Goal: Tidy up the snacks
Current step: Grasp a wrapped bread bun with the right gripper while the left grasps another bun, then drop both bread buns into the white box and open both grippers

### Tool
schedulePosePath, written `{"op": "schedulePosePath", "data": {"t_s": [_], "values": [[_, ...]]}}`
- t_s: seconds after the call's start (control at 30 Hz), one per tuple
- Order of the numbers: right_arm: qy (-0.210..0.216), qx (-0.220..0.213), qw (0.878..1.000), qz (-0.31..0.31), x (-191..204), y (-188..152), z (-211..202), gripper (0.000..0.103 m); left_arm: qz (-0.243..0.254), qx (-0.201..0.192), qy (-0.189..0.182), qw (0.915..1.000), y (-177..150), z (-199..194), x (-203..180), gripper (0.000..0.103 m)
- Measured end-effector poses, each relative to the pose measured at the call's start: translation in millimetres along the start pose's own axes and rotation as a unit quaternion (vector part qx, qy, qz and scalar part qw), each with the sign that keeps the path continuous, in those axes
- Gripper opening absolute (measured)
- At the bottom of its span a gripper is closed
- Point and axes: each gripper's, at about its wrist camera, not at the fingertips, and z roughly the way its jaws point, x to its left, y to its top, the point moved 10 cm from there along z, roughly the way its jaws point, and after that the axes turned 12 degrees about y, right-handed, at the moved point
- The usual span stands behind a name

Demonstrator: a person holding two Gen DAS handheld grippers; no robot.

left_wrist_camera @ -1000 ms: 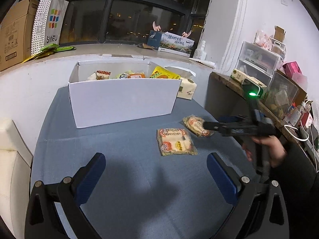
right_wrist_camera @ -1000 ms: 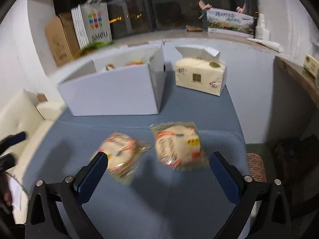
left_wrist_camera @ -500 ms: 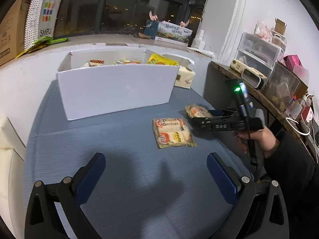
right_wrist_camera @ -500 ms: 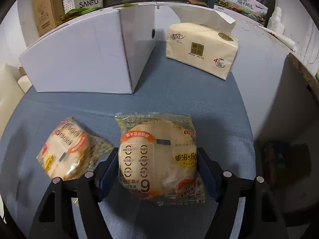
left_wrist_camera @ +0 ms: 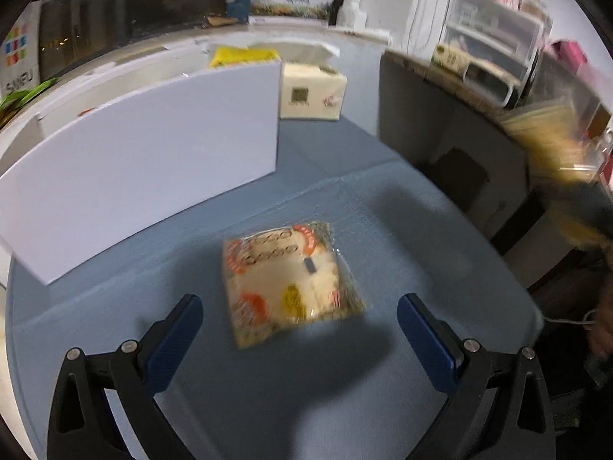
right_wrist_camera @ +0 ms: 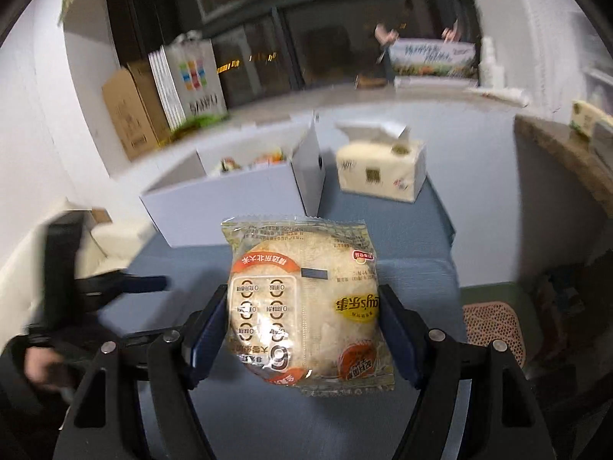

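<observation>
- The snack packet (right_wrist_camera: 304,303) nearest the right camera, a round rice cake in clear wrap, sits clamped between the blue pads of the right gripper (right_wrist_camera: 302,329), one pad on each side edge, and appears lifted off the blue tablecloth (right_wrist_camera: 421,211).
- A second snack packet (left_wrist_camera: 289,280) lies flat on the tablecloth just ahead of the left gripper (left_wrist_camera: 299,326), whose jaws stand wide apart and hold nothing (the packet is not yet between the pads).
- Beyond both stands the white box (left_wrist_camera: 145,153), already holding a few snacks; in the right view its open top (right_wrist_camera: 245,168) lies ahead and to the left.
- Just beside the box's right end sits a tissue pack (right_wrist_camera: 381,172), touching nothing else.
- Risks, as a judgement: the wrap is slick and air-filled, so a squeeze on the edges alone could let the held packet slide or swing out during the carry; too hard a squeeze may crack the cake.
- The box's front wall is tall, so a low approach could catch the packet on the rim.
- Both views are motion-blurred; a hasty left grasp might pinch only loose film.
</observation>
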Motion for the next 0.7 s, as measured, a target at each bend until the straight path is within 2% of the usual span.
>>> {"op": "schedulePosePath", "data": {"t_s": [0.13, 0.27, 0.33, 0.37, 0.43, 0.5, 0.6, 0.7], "values": [[-0.002, -0.048, 0.998, 0.029, -0.9, -2.7, -32.1, 0.078, 0.004, 0.025, 0.022, 0.9994, 5.0, 29.8, -7.0, 0.103], [-0.004, -0.053, 0.998, 0.036, -4.5, -3.5, -32.0, 0.078, -0.001, 0.048, 0.05, 0.9976, -1.5, 51.7, -3.4, 0.102], [-0.004, -0.054, 0.998, 0.038, -4.2, -5.7, -33.8, 0.078, 0.011, 0.027, 0.05, 0.9983, -0.4, 47.0, -5.5, 0.093], [-0.003, -0.054, 0.998, 0.039, -4.1, -6.0, -33.6, 0.078, 0.012, 0.026, 0.047, 0.9985, -0.4, 44.6, -5.5, 0.077], [0.001, -0.052, 0.998, 0.038, -1.9, -7.8, -34.0, 0.078, -0.003, 0.031, 0.016, 0.9994, -1.0, 37.6, -3.3, 0.076], [0.002, -0.049, 0.998, 0.033, -0.4, -8.1, -31.5, 0.078, -0.013, 0.019, 0.01, 0.9997, -1.0, 30.1, 3.2, 0.076], [0.005, -0.047, 0.998, 0.03, 3.5, -9.9, -28.6, 0.078, -0.032, -0.019, -0.009, 0.9993, -1.5, 0.1, 15.9, 0.076], [0.008, -0.041, 0.999, 0.028, 6.7, -11.0, -23.5, 0.078, -0.059, -0.066, -0.006, 0.9961, -1.5, -42.5, 41.9, 0.076]]}}
